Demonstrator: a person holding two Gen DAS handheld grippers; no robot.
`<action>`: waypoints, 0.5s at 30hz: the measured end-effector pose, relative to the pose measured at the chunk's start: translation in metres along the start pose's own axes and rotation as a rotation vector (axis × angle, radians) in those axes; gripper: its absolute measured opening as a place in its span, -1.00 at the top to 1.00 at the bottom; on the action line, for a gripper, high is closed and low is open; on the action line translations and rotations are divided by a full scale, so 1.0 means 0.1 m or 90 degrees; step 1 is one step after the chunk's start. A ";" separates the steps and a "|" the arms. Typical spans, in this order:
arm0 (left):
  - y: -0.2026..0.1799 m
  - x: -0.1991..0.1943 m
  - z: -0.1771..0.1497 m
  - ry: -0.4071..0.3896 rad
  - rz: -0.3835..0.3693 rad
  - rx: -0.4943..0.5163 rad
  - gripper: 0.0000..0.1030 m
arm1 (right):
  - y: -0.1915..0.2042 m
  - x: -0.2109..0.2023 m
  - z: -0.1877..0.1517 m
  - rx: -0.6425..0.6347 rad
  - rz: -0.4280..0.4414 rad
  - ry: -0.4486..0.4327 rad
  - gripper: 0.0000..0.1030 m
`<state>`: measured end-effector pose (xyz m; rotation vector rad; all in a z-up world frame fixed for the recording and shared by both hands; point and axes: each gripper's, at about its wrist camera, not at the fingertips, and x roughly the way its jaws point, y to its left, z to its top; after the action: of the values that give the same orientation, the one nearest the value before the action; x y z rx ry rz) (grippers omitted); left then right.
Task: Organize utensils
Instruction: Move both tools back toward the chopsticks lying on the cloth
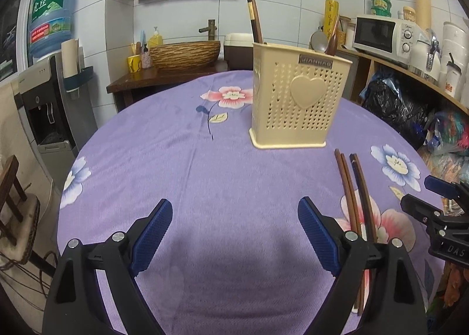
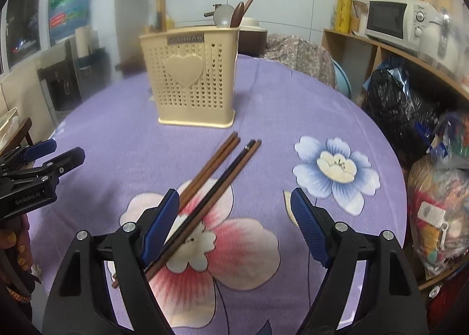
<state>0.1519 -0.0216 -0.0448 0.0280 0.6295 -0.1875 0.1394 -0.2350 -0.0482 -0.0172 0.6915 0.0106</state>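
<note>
A cream perforated utensil holder (image 1: pixel 296 100) with a heart on its front stands on the purple flowered tablecloth (image 1: pixel 176 177); it also shows in the right wrist view (image 2: pixel 190 83). Chopsticks and spoons stick up out of it. Several brown chopsticks (image 2: pixel 217 177) lie on the cloth in front of the holder, also seen in the left wrist view (image 1: pixel 354 188). My left gripper (image 1: pixel 234 235) is open and empty over bare cloth, left of the chopsticks. My right gripper (image 2: pixel 234 223) is open, its left finger (image 2: pixel 161 223) over the near ends of the chopsticks.
The round table ends close on the left and right. A wooden shelf with a microwave (image 1: pixel 381 33) and bags (image 2: pixel 392 106) stands at the right. A sink stand (image 1: pixel 184 54) and water dispenser (image 1: pixel 49 95) are behind at the left.
</note>
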 end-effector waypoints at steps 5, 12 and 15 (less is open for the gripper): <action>-0.02 -0.02 -0.10 0.008 -0.004 0.000 -0.68 | 0.08 0.00 -0.18 -0.007 -0.002 0.016 -0.51; -0.02 -0.05 -0.14 0.014 -0.002 -0.002 -0.68 | 0.20 -0.02 -0.30 -0.024 0.002 0.031 -0.51; -0.02 -0.09 -0.13 0.007 -0.002 -0.004 -0.68 | 0.19 -0.04 -0.30 -0.021 -0.006 0.031 -0.51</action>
<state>0.1370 -0.0211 -0.0504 0.0227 0.6417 -0.1888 0.1172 -0.2168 -0.0692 -0.0527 0.7401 0.0127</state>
